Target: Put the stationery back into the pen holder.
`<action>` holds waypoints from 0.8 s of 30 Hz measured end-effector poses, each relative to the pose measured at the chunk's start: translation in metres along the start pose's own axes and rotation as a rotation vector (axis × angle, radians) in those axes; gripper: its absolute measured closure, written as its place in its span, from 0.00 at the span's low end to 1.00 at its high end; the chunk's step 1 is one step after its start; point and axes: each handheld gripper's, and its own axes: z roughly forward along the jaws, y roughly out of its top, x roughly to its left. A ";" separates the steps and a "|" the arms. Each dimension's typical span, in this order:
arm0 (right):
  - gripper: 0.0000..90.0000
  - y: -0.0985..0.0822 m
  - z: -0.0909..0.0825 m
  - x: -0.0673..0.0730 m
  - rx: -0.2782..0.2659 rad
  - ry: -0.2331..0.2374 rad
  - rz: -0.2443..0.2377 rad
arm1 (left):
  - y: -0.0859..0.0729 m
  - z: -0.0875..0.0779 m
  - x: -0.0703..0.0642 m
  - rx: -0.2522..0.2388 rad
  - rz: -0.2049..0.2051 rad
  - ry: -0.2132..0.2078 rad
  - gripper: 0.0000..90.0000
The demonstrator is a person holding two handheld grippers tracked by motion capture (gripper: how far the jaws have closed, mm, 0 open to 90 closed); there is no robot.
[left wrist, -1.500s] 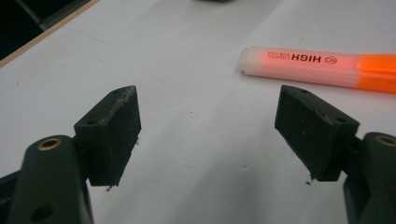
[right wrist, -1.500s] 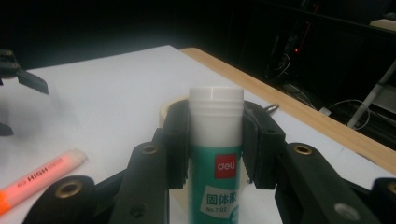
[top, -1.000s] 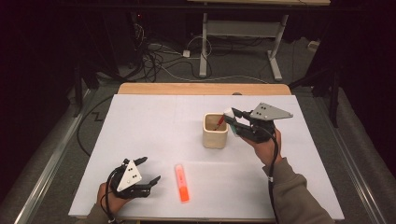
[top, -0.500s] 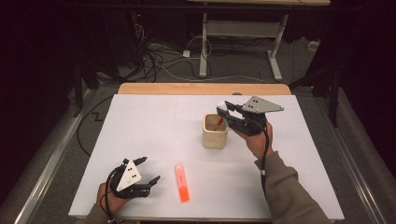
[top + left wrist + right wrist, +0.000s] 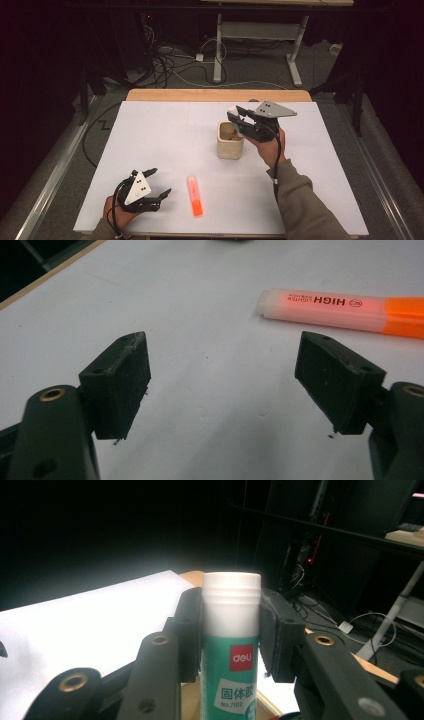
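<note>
Dark room, cables on the floor beyond; white-topped table [image 5: 165,145] with a wooden far edge.

Item: beige cup [image 5: 230,141], centre of table, something red inside.

Item: orange highlighter [image 5: 194,195], lying flat near the front edge. In the left gripper view we read "HIGH" printed on its pale cap [image 5: 320,302], lettering too small to read from above.

Item: glue stick [image 5: 231,645], white cap, green "deli" label, legible to us in the right gripper view; from above, a small pale tip over the cup.

Left hand-held gripper [image 5: 156,183]: low on the table, jaws spread, nothing between, highlighter just beside.

Right hand-held gripper [image 5: 237,122]: raised over the cup's rim, forearm angled in, jaws clamped on the glue stick.
</note>
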 end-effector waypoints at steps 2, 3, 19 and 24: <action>0.73 -0.001 0.002 0.000 0.003 -0.001 0.001 | 0.000 0.000 0.000 0.000 0.001 -0.001 0.24; 0.73 -0.001 0.003 0.000 0.006 0.002 0.005 | 0.000 0.000 0.000 0.003 0.004 -0.001 0.24; 0.73 -0.010 0.013 0.000 0.017 0.009 0.021 | -0.001 0.000 0.000 0.007 0.006 -0.007 0.25; 0.73 -0.015 0.015 0.000 0.028 0.008 0.025 | -0.001 0.000 0.000 0.009 0.008 -0.006 0.25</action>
